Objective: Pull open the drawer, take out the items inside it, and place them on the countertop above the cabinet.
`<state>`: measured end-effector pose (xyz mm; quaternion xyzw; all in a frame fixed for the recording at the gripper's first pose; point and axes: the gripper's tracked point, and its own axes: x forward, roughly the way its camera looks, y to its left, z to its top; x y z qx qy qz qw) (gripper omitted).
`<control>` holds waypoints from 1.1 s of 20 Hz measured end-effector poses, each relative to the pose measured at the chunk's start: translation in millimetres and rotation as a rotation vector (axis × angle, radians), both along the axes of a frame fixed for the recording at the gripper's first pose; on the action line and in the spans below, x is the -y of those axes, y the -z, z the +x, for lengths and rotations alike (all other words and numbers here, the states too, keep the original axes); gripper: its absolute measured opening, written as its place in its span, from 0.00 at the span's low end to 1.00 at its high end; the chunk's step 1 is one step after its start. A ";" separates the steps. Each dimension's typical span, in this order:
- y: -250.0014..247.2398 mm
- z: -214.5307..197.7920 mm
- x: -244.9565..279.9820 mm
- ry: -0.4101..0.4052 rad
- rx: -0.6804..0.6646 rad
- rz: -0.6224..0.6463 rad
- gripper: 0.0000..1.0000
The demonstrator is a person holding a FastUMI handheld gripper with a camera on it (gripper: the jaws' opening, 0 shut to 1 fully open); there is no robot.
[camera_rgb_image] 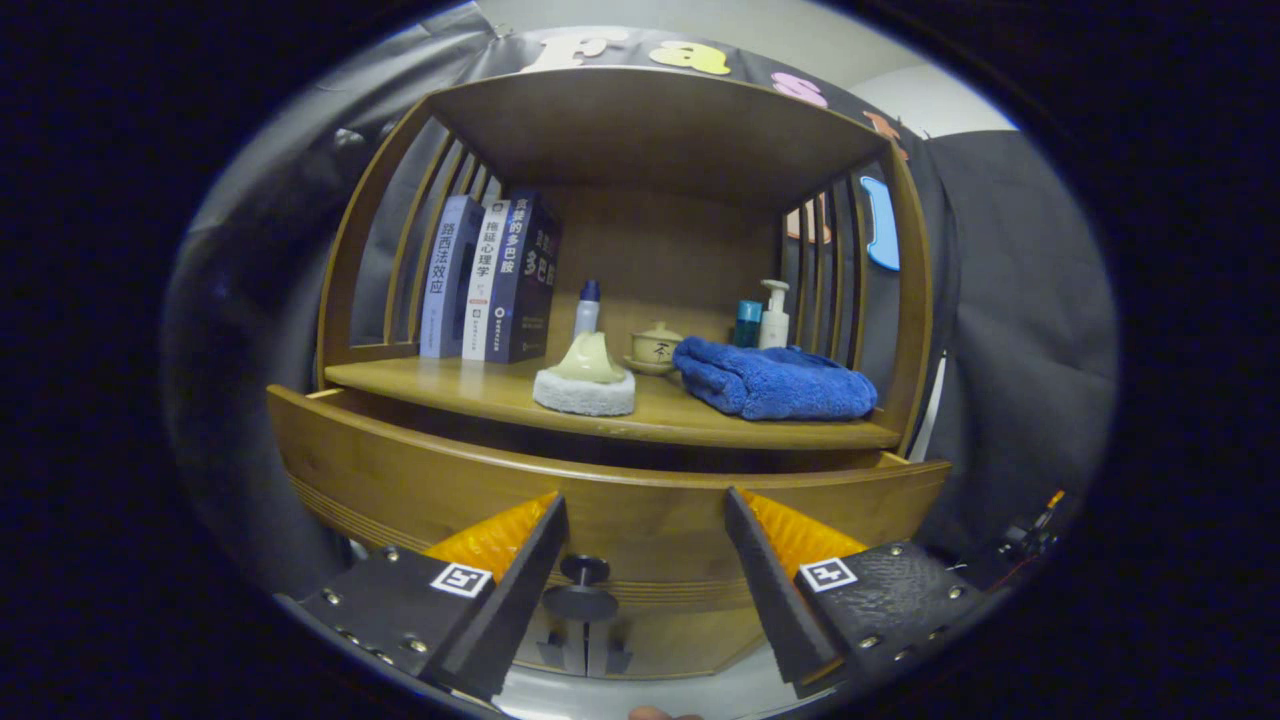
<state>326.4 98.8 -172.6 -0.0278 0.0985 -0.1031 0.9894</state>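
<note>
Drawer: I see the drawer (600,500) as the wide curved wooden front across the lower middle of the frame. A dark gap runs between its top edge and the shelf above, so I judge it already drawn out somewhat, though I cannot see inside it.
Knob: the dark round knob (583,585) sits low on the drawer front, in the lower centre of the frame.
Key relation: the knob lies between my two fingers, nearer the left one than the right, and just ahead of their inner edges. It sticks out toward me, so a straight pull back along the fingers' line is what opening the drawer calls for, in my judgement.
Gripper: my gripper (645,510) stands wide apart, its fingers flanking the knob with wood showing between them. It holds nothing, and I cannot tell whether the left finger touches the knob.
Countertop: the countertop (480,385) runs across the middle of the frame just above the drawer. It already carries a blue towel (775,380) to the right and a pale lump on a white sponge (585,380) at the centre.
Background items: books (490,280) stand at the upper left of the shelf, and bottles (760,320) and a small lidded cup (655,348) stand behind the towel.
Next move: as I read it, close on the knob and pull it further out.
</note>
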 end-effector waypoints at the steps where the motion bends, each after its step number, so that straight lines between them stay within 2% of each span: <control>1: -0.1 1.5 0.5 -0.002 0.000 -0.005 0.96; 22: 3.3 29.6 3.5 0.005 -0.008 -0.021 0.96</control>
